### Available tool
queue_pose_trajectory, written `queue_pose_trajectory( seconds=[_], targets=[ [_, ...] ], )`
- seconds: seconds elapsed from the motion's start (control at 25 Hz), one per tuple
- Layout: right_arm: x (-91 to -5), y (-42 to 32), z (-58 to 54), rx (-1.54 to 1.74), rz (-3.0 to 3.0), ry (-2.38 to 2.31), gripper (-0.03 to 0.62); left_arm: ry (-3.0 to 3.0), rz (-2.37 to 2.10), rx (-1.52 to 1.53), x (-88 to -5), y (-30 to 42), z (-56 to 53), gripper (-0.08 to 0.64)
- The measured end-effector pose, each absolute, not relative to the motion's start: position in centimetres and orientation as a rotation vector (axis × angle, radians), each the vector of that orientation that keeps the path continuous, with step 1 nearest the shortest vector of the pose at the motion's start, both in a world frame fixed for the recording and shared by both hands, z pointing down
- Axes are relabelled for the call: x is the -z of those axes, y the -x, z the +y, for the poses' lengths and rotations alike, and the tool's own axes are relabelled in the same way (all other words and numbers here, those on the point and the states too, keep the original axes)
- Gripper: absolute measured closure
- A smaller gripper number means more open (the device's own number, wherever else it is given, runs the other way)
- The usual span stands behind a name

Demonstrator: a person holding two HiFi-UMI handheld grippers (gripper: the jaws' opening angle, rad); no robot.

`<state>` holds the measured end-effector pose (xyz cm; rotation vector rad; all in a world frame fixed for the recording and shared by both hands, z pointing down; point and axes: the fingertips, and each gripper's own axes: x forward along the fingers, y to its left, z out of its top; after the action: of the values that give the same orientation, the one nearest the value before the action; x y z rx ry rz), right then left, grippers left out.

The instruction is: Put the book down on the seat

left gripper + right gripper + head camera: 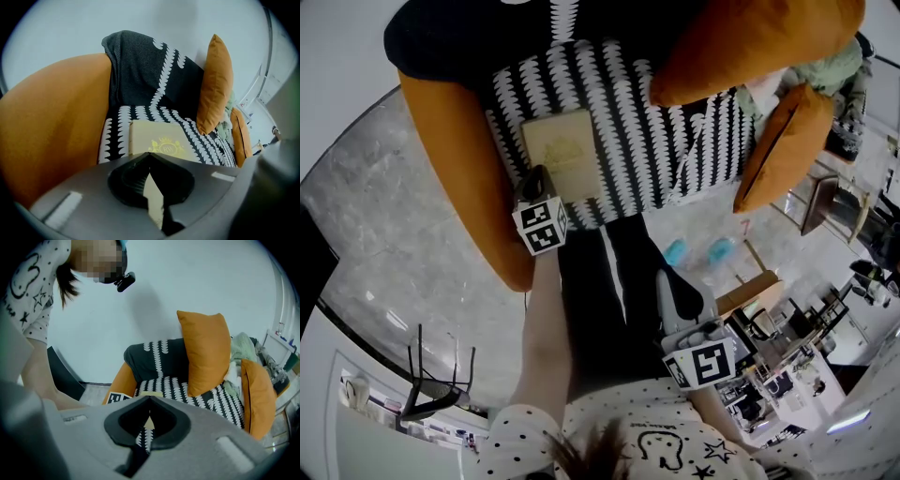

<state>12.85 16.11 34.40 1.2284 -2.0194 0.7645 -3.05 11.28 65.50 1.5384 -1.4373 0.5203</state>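
Observation:
A cream book (pixel 565 155) with a gold crest lies flat on the black-and-white patterned seat (pixel 628 103) of an orange armchair (pixel 450 141). My left gripper (pixel 536 178) hovers at the book's near edge, jaws shut with nothing between them. In the left gripper view the book (pixel 159 140) rests just beyond the closed tips of the left gripper (pixel 150 155). My right gripper (pixel 667 277) hangs lower, in front of the chair, away from the book, and looks shut and empty. In the right gripper view, the right gripper (pixel 149 400) points at the seat (pixel 187 390).
A large orange cushion (pixel 750 47) leans on the seat's right side, a second one (pixel 783 145) beside it with pale green cloth (pixel 825 70). Marble floor (pixel 375 216) lies left of the chair, a black wire chair (pixel 436 380) lower left, blue slippers (pixel 675 251) and clutter at right.

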Motion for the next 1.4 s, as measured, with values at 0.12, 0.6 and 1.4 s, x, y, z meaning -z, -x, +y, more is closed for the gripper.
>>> queue_pose_trajectory(
  seconds=[0.12,0.6,1.4],
  targets=[
    [-34.2,-12.9,15.7,-0.761,-2.026,-1.224,0.591,-1.546,-1.425,-0.519,-65.2,2.9,10.9,0.565],
    [-32.4,-12.1,13.4,-0.736,-2.099,-1.247,0.591,-1.592,-1.442,-0.475,-61.0,3.2,9.3,0.566],
    [-27.1,-12.2,12.3,-0.695,-2.235,-1.301,0.591,-1.695,-1.537,-0.403,-50.3,4.4,6.7,0.568]
  ],
)
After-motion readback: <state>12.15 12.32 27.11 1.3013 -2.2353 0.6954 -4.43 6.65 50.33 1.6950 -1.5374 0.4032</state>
